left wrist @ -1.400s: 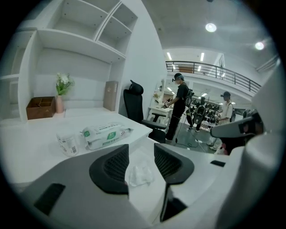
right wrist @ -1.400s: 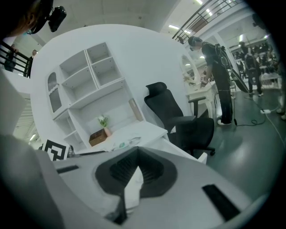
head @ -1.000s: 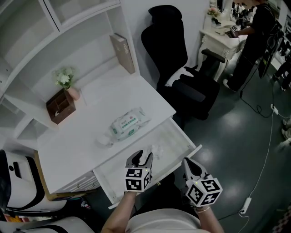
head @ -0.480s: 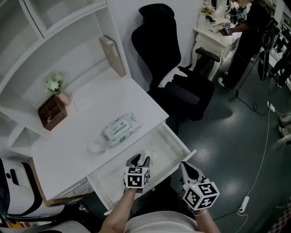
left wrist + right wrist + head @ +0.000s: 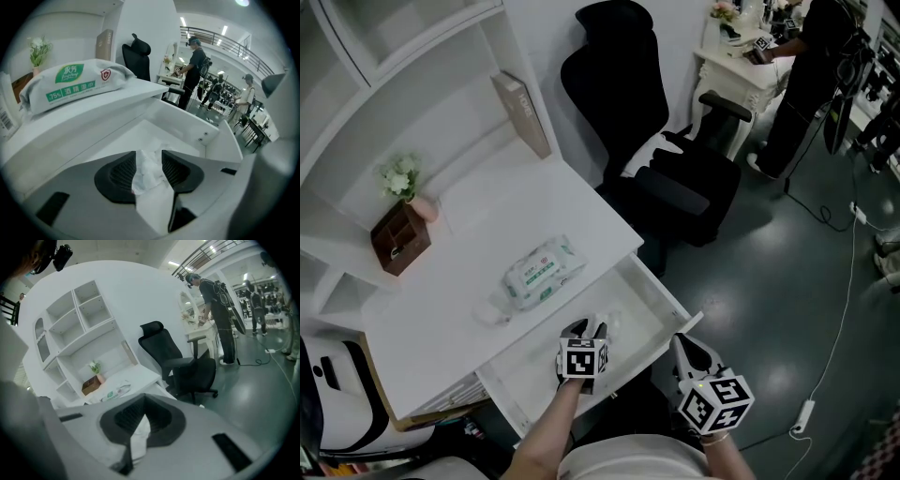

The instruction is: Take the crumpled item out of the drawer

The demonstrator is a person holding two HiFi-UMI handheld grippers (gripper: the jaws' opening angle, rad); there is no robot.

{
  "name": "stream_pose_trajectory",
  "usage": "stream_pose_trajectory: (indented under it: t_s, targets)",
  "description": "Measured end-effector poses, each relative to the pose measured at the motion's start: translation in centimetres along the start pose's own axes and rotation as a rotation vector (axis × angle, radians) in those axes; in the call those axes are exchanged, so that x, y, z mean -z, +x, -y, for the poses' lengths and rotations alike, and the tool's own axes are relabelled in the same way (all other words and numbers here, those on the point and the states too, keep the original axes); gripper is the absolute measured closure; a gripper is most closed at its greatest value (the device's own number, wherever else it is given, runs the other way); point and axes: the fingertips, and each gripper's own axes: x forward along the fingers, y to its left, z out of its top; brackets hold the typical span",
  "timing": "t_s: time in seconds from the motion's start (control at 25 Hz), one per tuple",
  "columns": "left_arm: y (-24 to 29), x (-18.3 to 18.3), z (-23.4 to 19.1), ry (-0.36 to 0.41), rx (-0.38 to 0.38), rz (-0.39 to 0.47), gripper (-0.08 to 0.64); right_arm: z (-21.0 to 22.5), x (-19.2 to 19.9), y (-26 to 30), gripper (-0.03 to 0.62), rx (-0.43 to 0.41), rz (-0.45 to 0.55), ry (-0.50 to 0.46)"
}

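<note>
Left tongs (image 5: 149, 153) pinch crumpled tissue (image 5: 149, 174) in drawer (image 5: 180, 115) — wad's long axis along jaws; right tongs (image 5: 144, 400) closed, empty.

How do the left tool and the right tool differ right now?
The left tool reaches down into the open drawer, while the right tool is held outside it, off its front corner. The left tool's jaws grip a crumpled tissue; the right tool's jaws are together and empty. Both carry a cube with square markers.
</note>
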Motion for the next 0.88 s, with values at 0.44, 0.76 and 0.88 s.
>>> stream_pose_trajectory:
  t_s: [0.44,0.76,0.88]
  targets:
    - [3.6,2.4,-0.6,0.000,-0.016,-0.113,0.396,0.6,0.2,0.5,0.591,0.009,-0.018,0.014]
    - [4.7,3.1,-0.8,-0.022,-0.014,-0.143,0.390,0.7,0.6,0.4,0.590,0.008,-0.024,0.031]
    - [4.8,3.2,-0.8,-0.031,-0.015,-0.147,0.393,0.7,0.6,0.4,0.591,0.006,-0.027,0.033]
